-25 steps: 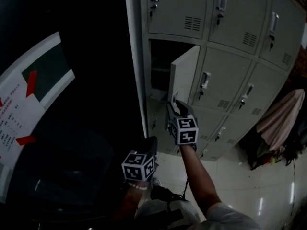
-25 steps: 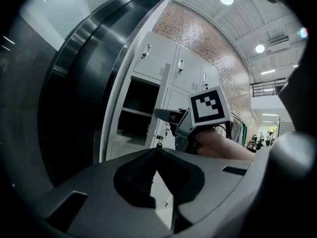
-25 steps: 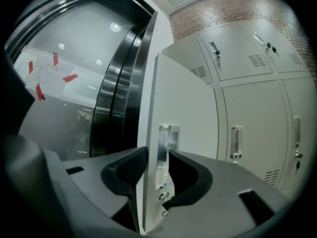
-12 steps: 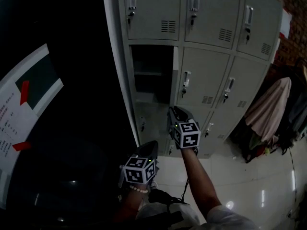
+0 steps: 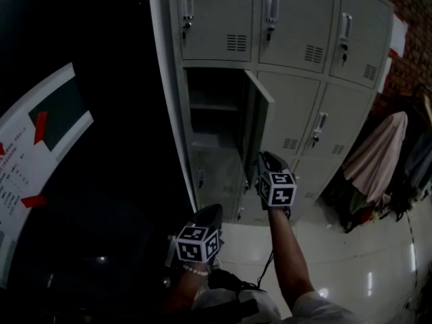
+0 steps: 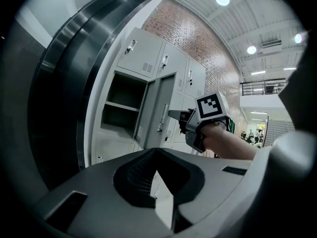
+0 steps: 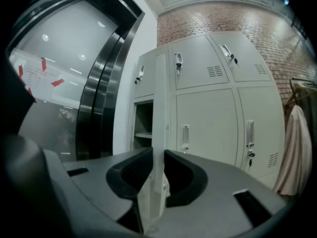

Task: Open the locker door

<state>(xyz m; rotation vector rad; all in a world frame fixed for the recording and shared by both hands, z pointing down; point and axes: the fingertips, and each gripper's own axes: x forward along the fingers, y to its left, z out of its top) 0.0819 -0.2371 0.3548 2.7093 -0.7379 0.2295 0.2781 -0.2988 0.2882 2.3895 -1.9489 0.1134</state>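
Note:
The grey locker door (image 5: 258, 137) in the left column's middle row stands swung out, and the dark compartment (image 5: 212, 120) with its shelf shows behind it. My right gripper (image 5: 262, 158) is at the door's free edge, near its lower part. In the right gripper view the door's thin edge (image 7: 159, 133) runs up between the jaws of the right gripper (image 7: 158, 157), and the pads close on it. My left gripper (image 5: 210, 213) hangs lower and to the left, away from the lockers, shut with nothing in it. The left gripper view shows the door (image 6: 157, 108) and the right gripper (image 6: 173, 114) side-on.
Closed locker doors (image 5: 290, 113) with handles and locks surround the open one. A dark glass wall with a white poster (image 5: 34, 154) is on the left. Clothing (image 5: 378, 160) hangs at the right over a glossy tiled floor (image 5: 351, 262).
The door has swung further out to the right and my right gripper has moved right with its edge. The left gripper has barely moved.

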